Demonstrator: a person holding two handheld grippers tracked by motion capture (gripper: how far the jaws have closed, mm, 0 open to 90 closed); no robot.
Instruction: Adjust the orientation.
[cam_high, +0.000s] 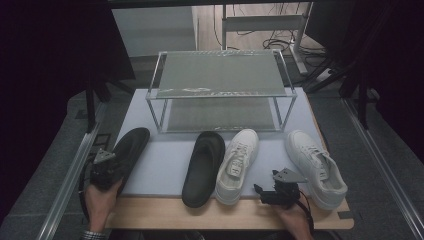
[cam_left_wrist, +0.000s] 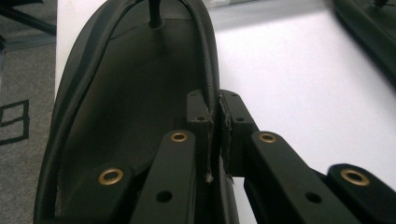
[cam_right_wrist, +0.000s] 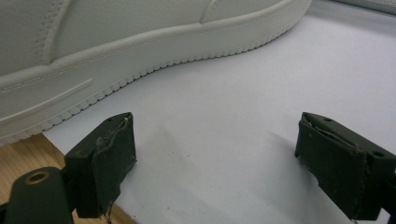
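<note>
Fingers (cam_left_wrist: 201, 116) of left gripper (cam_high: 103, 167) pinched nearly shut on raised side rim of black slipper (cam_high: 126, 147), rim caught between the pads. Right gripper (cam_high: 267, 192) spread wide, nothing between its pads, hovering over mat edge just beside a white sneaker's sole.

Counted near to far: two hands, left hand (cam_high: 101, 200) and right hand (cam_high: 295, 222), entering from bottom edge, each wrapped round a gripper body, forearms low over wooden table edge (cam_high: 200, 215). Four pieces of footwear on pale mat (cam_high: 160, 165): two black slippers, second black slipper (cam_high: 202, 167), two white sneakers (cam_high: 238, 165) (cam_high: 316, 167). One two-tier rack (cam_high: 220, 90) behind, both shelves bare.

Held slipper at mat's left edge, flat, long axis slanting, heel toward left hand, toe up and rightward toward rack's left leg. Left gripper pointing forward along that axis.
</note>
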